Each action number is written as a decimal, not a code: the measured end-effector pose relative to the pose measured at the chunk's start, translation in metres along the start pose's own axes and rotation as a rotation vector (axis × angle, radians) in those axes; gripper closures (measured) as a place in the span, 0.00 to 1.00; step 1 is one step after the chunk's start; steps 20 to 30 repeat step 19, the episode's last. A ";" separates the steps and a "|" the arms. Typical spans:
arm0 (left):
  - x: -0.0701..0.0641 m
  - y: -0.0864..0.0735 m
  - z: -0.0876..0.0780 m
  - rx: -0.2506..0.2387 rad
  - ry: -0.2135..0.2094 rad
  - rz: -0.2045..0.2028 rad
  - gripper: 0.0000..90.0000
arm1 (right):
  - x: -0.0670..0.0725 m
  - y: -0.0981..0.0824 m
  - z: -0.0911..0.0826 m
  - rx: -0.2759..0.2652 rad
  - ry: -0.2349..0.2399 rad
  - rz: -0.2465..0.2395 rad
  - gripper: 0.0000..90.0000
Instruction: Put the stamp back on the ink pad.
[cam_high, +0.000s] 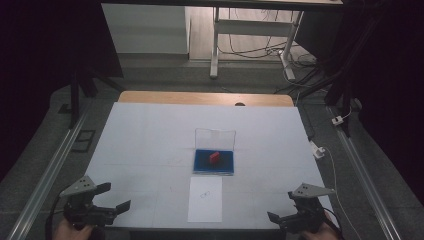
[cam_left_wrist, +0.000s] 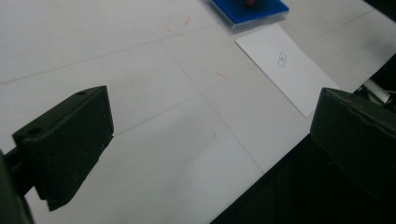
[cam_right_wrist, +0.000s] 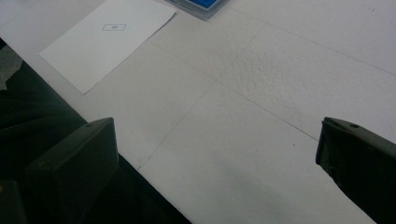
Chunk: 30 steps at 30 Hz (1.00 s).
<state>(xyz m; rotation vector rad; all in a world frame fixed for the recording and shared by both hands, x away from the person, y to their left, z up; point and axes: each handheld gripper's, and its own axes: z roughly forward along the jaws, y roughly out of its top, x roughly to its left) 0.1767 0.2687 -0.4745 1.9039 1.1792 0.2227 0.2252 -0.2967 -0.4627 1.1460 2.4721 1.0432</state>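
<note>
Both pairs of jaws stand wide apart with nothing between them. The left gripper (cam_high: 106, 199) sits at the near left corner of the table (cam_high: 150, 130), held in a hand (cam_high: 70, 231) at the bottom edge; in the left gripper view its two black jaws frame bare white tabletop. The right gripper (cam_high: 289, 211) sits at the near right corner, and in its own view the jaws likewise frame bare table and the dark near edge.

Out from there, between the two grippers and a little farther in, a white sheet of paper (cam_high: 205, 199) lies flat near the front edge, with a small printed mark at its middle. Just beyond the sheet's far end sits a shallow blue case (cam_high: 214, 165) whose clear lid (cam_high: 215, 138) stands up at its far side. A small red block (cam_high: 215, 156) rests on the blue lining, roughly in the centre. I can't make out what the block is.

To my eye nothing has begun: both tools are parked at their corners, well apart from the case. The work looks to centre on that red block. The next move would be to bring one gripper forward over the paper to the case, jaws kept wide, lined up to straddle the block; the upright lid calls for an approach from the near side or from above.
</note>
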 end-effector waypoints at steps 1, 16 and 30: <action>-0.001 -0.001 0.000 0.009 0.007 0.004 0.00 | 0.000 0.000 0.000 0.000 0.000 -0.001 0.00; -0.004 -0.008 -0.004 0.101 0.081 0.012 0.00 | 0.001 0.000 0.000 0.004 -0.005 -0.006 0.00; -0.004 -0.007 -0.003 0.101 0.073 0.005 0.00 | 0.001 0.000 0.001 0.009 -0.011 -0.004 0.00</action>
